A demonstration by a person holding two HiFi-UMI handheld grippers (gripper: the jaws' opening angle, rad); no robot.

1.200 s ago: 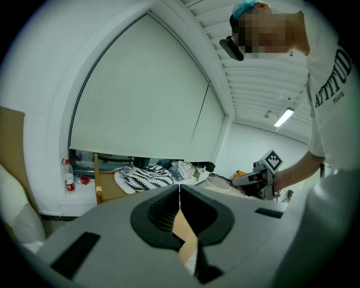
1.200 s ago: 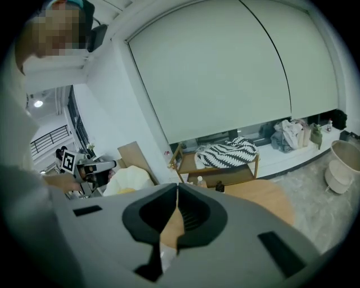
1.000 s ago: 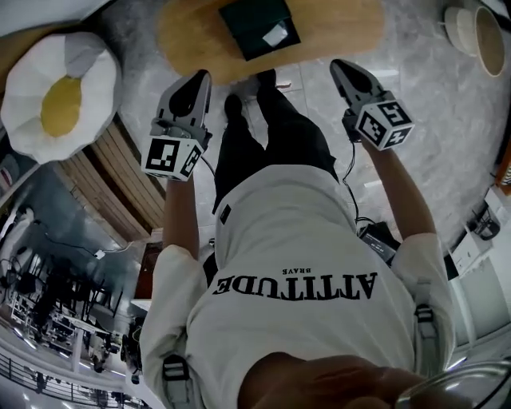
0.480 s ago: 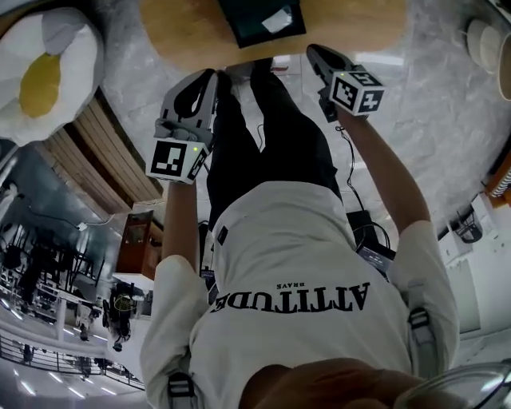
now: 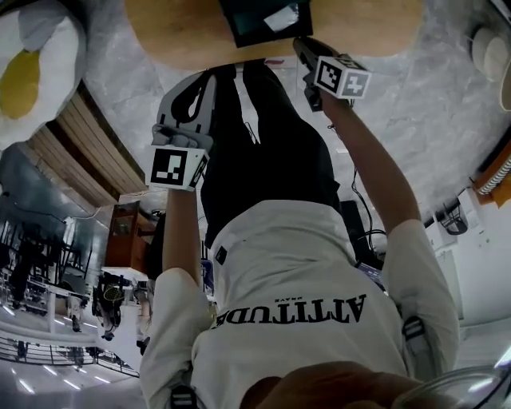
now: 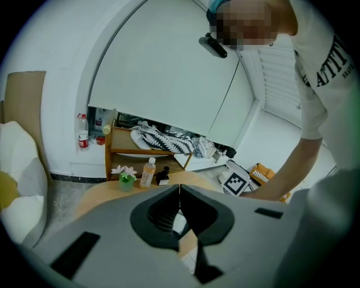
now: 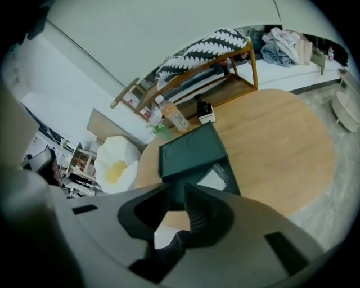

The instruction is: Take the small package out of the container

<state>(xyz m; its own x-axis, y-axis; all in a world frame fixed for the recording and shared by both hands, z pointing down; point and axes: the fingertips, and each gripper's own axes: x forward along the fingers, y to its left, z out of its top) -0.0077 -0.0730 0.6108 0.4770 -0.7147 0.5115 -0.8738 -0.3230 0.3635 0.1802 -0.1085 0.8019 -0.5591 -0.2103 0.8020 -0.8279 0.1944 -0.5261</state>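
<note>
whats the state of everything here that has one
container, lid open
package, lying inside the container
left gripper, shut, empty
right gripper, jaws have just been opening, nothing between them
bottle, upright

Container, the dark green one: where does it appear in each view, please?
Head view: top edge, centre, the container on the table.
Left gripper view: not seen; the claw hides much of the table.
Right gripper view: centre, lid open, package inside.
Shared landmark: the round wooden table.
</note>
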